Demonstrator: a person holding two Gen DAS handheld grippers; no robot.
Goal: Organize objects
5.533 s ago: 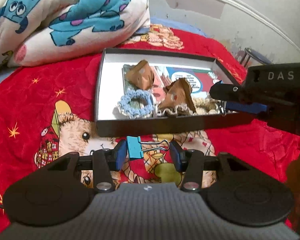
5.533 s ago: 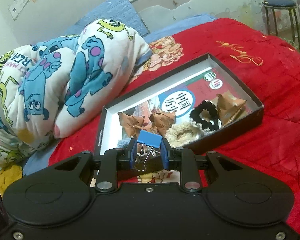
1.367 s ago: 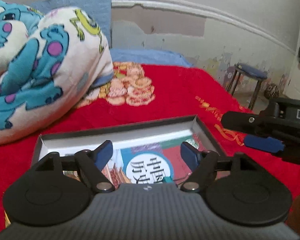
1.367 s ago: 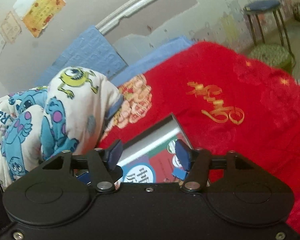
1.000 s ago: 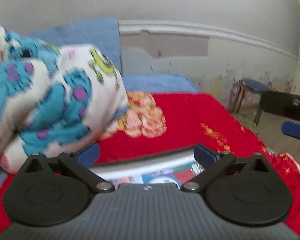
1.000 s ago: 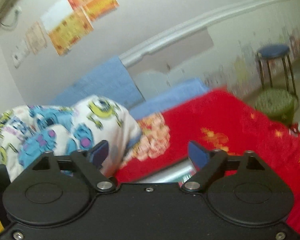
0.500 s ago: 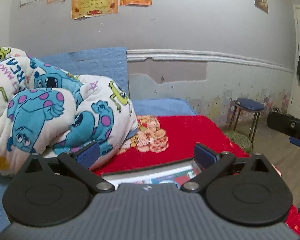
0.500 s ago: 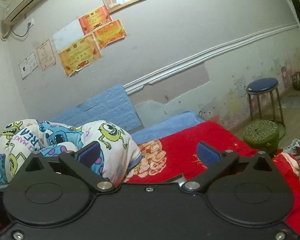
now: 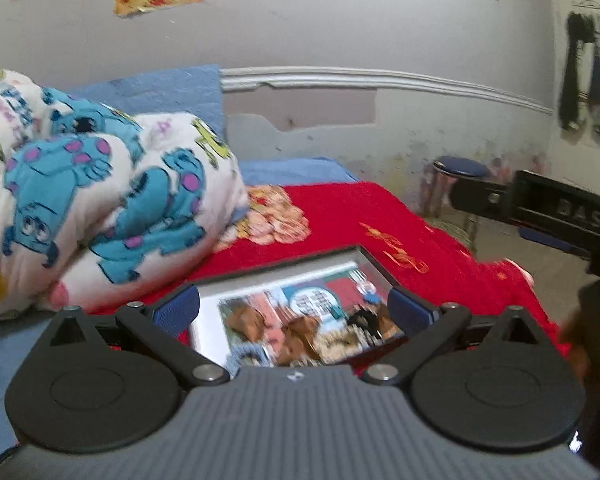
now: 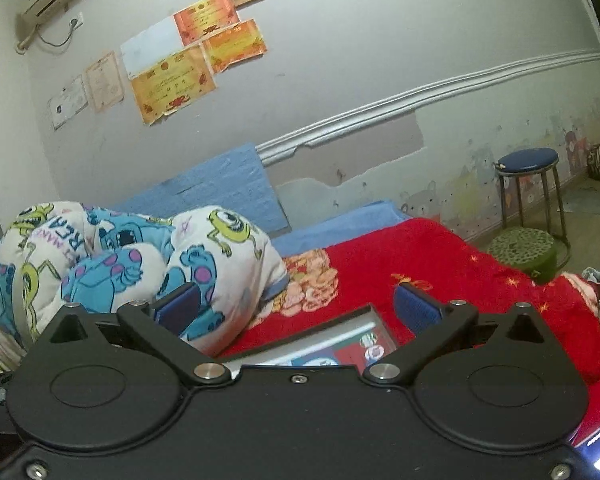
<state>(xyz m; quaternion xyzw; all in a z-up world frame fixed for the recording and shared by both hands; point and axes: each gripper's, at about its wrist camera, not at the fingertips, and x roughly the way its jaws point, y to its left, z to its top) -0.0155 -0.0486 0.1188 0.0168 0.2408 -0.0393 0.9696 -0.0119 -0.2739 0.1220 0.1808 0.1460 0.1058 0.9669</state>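
Two claws hang wide open and empty over a bed (image 9: 440,216) spread with a red blanket, both drawn back from the shallow dark box (image 9: 374,261) that lies on it. The left claw (image 9: 294,312) frames the box between its blue pads; the right claw (image 10: 296,307) looks over the box's far corner (image 10: 374,322) toward the wall, and its body shows at the right edge of the left view (image 9: 556,210). The right claw's jaws have just been opening to their full spread, with nothing between them. Inside the box, on a printed sheet, sit brown crumpled pieces (image 9: 300,326), a pale frilly band (image 9: 340,342) and a small dark item (image 9: 364,318), all blurred; a small blue piece (image 9: 370,300) near the far wall may be a clip, though that is unclear. A rolled cartoon quilt (image 9: 100,192) lies just left of the box, and a stool (image 10: 528,164) stands on the floor beyond the bed.

No loose item shows on the blanket, so the sorting looks close to done. To finish well, keep both claws open and clear of the box walls, tilt down for a full look at the blanket, and only then choose a target; on soft bedding, a careless nudge could tip the light box.
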